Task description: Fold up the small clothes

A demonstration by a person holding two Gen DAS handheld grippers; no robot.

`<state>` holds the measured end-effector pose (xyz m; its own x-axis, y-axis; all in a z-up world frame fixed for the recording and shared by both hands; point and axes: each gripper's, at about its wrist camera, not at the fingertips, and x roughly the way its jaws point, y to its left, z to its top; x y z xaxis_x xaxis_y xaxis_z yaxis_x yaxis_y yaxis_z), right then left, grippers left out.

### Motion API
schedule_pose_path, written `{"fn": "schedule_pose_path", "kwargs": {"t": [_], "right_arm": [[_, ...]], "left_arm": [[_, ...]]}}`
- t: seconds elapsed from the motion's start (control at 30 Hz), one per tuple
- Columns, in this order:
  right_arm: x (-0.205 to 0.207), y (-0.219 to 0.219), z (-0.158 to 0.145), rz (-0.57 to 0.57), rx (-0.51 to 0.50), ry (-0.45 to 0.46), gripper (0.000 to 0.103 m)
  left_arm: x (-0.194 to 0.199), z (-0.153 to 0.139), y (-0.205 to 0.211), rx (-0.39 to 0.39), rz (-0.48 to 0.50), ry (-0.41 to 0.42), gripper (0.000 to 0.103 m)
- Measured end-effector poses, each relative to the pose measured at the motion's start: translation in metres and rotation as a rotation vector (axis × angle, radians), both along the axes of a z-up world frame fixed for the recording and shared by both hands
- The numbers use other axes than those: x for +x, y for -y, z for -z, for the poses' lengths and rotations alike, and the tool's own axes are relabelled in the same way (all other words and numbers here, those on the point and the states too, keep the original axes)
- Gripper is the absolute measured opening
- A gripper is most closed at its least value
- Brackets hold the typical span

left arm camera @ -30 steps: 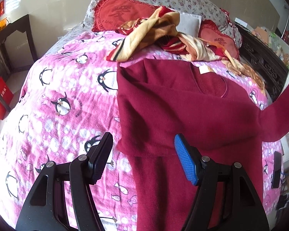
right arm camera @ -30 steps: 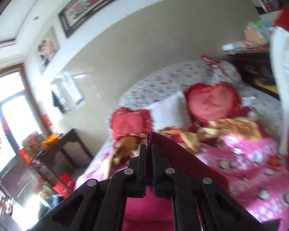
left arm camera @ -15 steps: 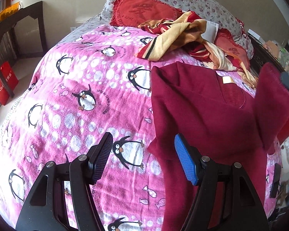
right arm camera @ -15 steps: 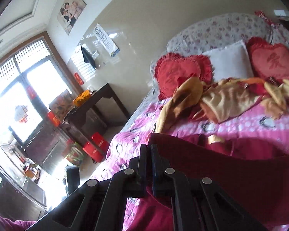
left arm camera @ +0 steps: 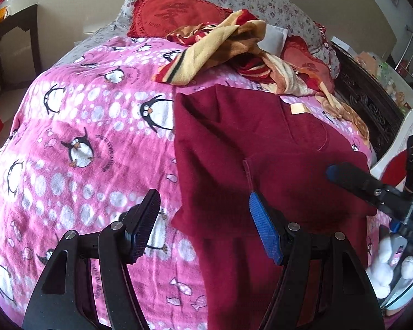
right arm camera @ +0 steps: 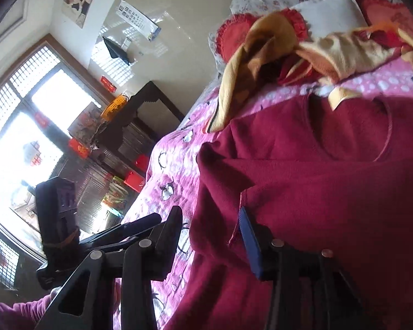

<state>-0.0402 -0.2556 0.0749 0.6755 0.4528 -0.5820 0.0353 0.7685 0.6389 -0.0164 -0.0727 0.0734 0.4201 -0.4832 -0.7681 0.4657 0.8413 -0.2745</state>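
Up front in the left wrist view, the left gripper (left arm camera: 203,228) hung over the bed with its two fingers spread wide and nothing between them. One finger was over the pink penguin blanket (left arm camera: 77,126), and the blue pad (left arm camera: 264,233) was over the dark red top (left arm camera: 261,170). The top lay flat on the blanket, with one sleeve folded across its middle. A yellow and red cloth (left arm camera: 220,52) lay bunched near a red heart pillow (left arm camera: 173,16) at the head of the bed. The right gripper (left arm camera: 352,178) poked in from the right side, just over the top. Next, in the right wrist view, the right gripper (right arm camera: 209,233) had its fingers spread apart too, holding nothing, close above the dark red top (right arm camera: 330,187). The left gripper (right arm camera: 124,233) showed beside it.
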Motion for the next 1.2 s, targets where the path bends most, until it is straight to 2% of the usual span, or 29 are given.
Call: {"fn": "schedule_pose_path", "kwargs": {"t": [0.13,0.27,0.33,0.4,0.43,0.47,0.53,0.73,0.87,0.97,1.03,1.13,1.2], "right_arm": [[-0.050,0.037,-0.037,0.088,-0.073,0.053,0.041],[-0.097,0.078,-0.043,0.180,-0.193,0.006,0.041],[-0.119,0.097,-0.043,0.215,-0.219,-0.020,0.041],[-0.144,0.114,-0.041,0.258,-0.226,-0.041,0.041],[-0.157,0.121,-0.042,0.276,-0.224,-0.048,0.041],[-0.164,0.126,-0.041,0.293,-0.222,-0.055,0.041],[-0.179,0.137,-0.042,0.329,-0.221,-0.064,0.041],[-0.190,0.151,-0.048,0.392,-0.197,-0.046,0.041],[-0.183,0.153,-0.055,0.412,-0.220,-0.029,0.041],[-0.177,0.159,-0.053,0.460,-0.244,-0.040,0.041],[-0.173,0.168,-0.047,0.508,-0.256,-0.071,0.043],[-0.171,0.174,-0.039,0.539,-0.248,-0.105,0.043],[-0.172,0.172,-0.037,0.526,-0.229,-0.100,0.043]], "left_arm": [[0.002,0.010,0.029,0.006,0.041,-0.037,0.068],[0.009,0.033,0.060,0.001,0.068,-0.137,0.068],[0.008,0.039,0.073,0.014,0.077,-0.139,0.065],[0.004,0.040,0.085,0.052,0.097,-0.091,0.048],[0.002,0.039,0.090,0.079,0.109,-0.074,0.028],[0.001,0.037,0.095,0.102,0.115,-0.062,0.015],[-0.001,0.029,0.097,0.104,0.127,-0.041,0.006],[0.007,-0.013,0.073,0.014,0.134,0.014,0.005],[0.019,-0.040,0.041,0.012,0.054,0.101,0.003],[0.029,-0.028,0.029,0.035,0.028,0.054,0.003],[0.027,-0.016,0.032,0.054,0.059,0.010,0.003],[0.019,-0.003,0.035,0.033,0.094,-0.049,0.003],[0.016,0.004,0.039,0.005,0.107,-0.092,0.008]]}}
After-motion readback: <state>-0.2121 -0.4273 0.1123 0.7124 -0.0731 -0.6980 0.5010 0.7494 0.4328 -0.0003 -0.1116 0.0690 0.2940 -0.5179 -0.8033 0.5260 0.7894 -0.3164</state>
